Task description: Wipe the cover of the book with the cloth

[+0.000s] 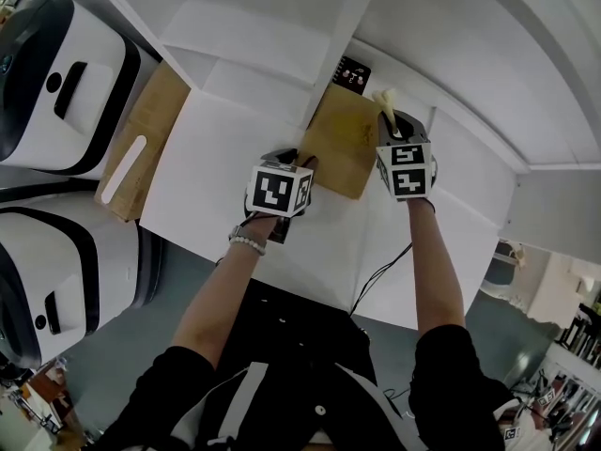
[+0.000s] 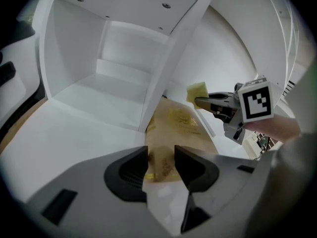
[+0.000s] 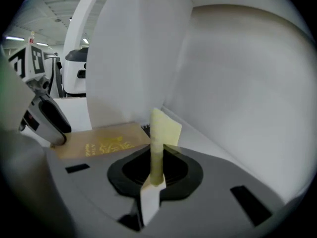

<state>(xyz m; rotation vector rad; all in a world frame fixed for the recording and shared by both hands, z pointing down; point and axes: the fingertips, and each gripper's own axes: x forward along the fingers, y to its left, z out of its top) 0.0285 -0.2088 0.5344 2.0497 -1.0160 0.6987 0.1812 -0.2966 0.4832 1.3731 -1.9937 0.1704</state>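
Observation:
A brown book point(image 1: 343, 144) with gold lettering lies flat on the white shelf board point(image 1: 216, 177), beside the upright divider. My left gripper point(image 1: 302, 164) is at the book's near left corner. In the left gripper view its jaws stand a little apart over the cover point(image 2: 181, 125), with nothing clamped between them point(image 2: 161, 165). My right gripper point(image 1: 390, 120) hovers over the book's far right edge, shut on a folded yellow cloth point(image 1: 384, 100). The cloth point(image 3: 163, 128) sticks up from the shut jaws point(image 3: 156, 167), above the book point(image 3: 104, 143).
A white divider panel point(image 1: 333, 54) rises just left of the book. Behind the book lies a black printed card point(image 1: 352, 73). A wooden board point(image 1: 141, 144) with a white strip lies at the left, next to white machines point(image 1: 56, 83). A black cable point(image 1: 380, 275) hangs over the front edge.

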